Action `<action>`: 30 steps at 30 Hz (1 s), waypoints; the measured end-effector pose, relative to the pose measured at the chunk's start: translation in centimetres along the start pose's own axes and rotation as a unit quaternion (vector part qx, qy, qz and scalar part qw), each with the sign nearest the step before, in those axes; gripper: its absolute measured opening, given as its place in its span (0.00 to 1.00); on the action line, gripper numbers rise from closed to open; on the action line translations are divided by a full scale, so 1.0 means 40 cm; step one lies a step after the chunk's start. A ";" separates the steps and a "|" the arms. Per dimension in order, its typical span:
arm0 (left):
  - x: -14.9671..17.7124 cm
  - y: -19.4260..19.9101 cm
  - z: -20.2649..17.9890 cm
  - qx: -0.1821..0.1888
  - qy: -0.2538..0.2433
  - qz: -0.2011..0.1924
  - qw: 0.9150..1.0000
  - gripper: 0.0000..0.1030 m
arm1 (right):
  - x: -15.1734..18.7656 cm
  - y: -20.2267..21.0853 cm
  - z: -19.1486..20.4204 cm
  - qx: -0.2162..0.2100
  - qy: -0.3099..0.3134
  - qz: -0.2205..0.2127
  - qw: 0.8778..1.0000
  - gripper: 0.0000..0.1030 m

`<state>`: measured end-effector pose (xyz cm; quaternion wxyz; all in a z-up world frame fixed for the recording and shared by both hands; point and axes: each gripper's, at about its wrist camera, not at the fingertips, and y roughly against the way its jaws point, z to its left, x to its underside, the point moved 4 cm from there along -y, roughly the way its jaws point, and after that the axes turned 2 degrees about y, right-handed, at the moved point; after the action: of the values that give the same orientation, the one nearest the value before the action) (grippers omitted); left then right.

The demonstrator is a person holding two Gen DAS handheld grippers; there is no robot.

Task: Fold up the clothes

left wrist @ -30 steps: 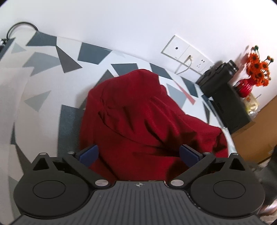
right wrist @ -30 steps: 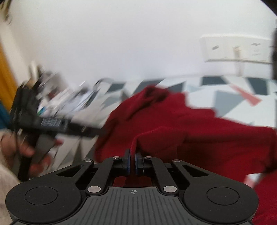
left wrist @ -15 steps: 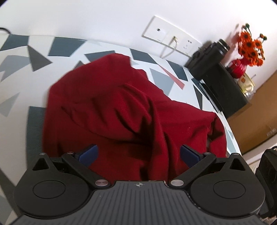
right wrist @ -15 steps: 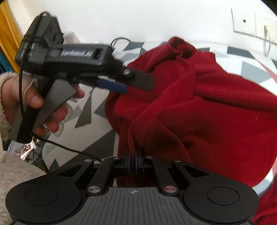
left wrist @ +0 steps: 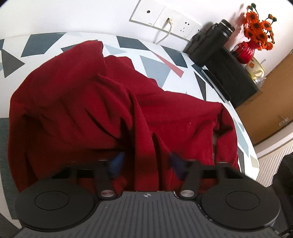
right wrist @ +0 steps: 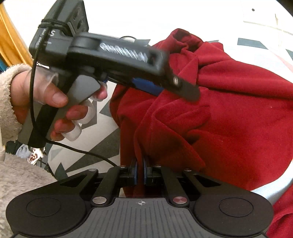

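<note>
Fingertips of the right gripper (right wrist: 140, 171) are pinched tight on a fold of the red garment (left wrist: 113, 113), w/ cloth running up from between the blue pads. Left gripper (left wrist: 146, 161) has its blurred blue pads set partway apart w/ a ridge of the same cloth rising between them, gripping nothing that I can see. Garment lies crumpled in a heap on the triangle-patterned table (left wrist: 42, 44), near the wall sockets (left wrist: 164, 16), w/ one edge hanging off the table rim.

A white surface (left wrist: 126, 42) patterned with grey triangles; wall sockets (left wrist: 164, 16) with one white cable plugged in; a black flask (left wrist: 218, 34) beside orange flowers (left wrist: 258, 27) in a red vase (left wrist: 246, 51).
</note>
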<state>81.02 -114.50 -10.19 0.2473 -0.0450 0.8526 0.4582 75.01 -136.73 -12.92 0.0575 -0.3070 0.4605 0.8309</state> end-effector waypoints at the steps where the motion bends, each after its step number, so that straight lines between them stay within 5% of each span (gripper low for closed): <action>1: -0.001 0.007 0.003 -0.001 0.003 -0.006 1.000 0.09 | -0.005 0.008 0.001 0.001 0.004 -0.002 1.000 0.21; 9: -0.023 0.182 0.071 -0.034 0.029 -0.117 0.992 0.03 | -0.059 0.194 -0.094 0.065 -0.005 -0.110 0.992 0.65; 11: -0.023 0.207 0.109 -0.045 0.062 -0.125 0.989 0.03 | -0.068 0.230 -0.162 0.102 -0.041 -0.131 0.985 0.66; 12: -0.023 0.207 0.117 -0.046 0.071 -0.124 0.989 0.06 | -0.069 0.233 -0.197 0.119 -0.066 -0.132 0.982 0.65; 14: -0.023 0.191 0.104 -0.032 0.071 -0.108 0.991 0.32 | -0.068 0.233 -0.266 0.146 -0.118 -0.128 0.974 0.63; 15: -0.022 0.181 0.091 -0.022 0.066 -0.099 0.993 0.57 | -0.068 0.231 -0.289 0.158 -0.132 -0.128 0.970 0.63; 16: -0.020 0.167 0.072 -0.015 0.055 -0.096 0.994 0.66 | -0.068 0.229 -0.309 0.168 -0.141 -0.128 0.967 0.63; 22: -0.034 0.021 0.020 -0.034 0.037 -0.039 0.998 0.66 | -0.048 0.173 -0.360 0.211 -0.166 -0.092 0.959 0.63; 24: -0.031 -0.012 0.014 -0.040 0.029 -0.023 0.999 0.59 | -0.035 0.151 -0.365 0.228 -0.170 -0.080 0.955 0.65; 25: -0.027 -0.023 0.009 -0.042 0.021 -0.017 0.999 0.29 | -0.031 0.143 -0.371 0.235 -0.173 -0.076 0.954 0.65; 26: -0.023 -0.031 0.005 -0.043 0.013 -0.011 0.999 0.09 | -0.030 0.138 -0.375 0.238 -0.173 -0.078 0.953 0.67; 28: -0.019 -0.010 0.008 -0.042 0.017 -0.025 0.999 0.06 | -0.029 0.132 -0.378 0.236 -0.168 -0.087 0.953 0.64; 29: -0.018 0.017 0.014 -0.039 0.022 -0.043 0.998 0.05 | -0.032 0.130 -0.375 0.226 -0.159 -0.092 0.957 0.49; 30: -0.019 0.049 0.023 -0.046 0.024 -0.062 0.997 0.05 | -0.037 0.132 -0.374 0.219 -0.153 -0.093 0.959 0.21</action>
<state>81.46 -112.75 -8.78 0.2525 -0.1197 0.8319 0.4794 81.06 -151.44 -14.03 0.2701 -0.1977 0.5864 0.7377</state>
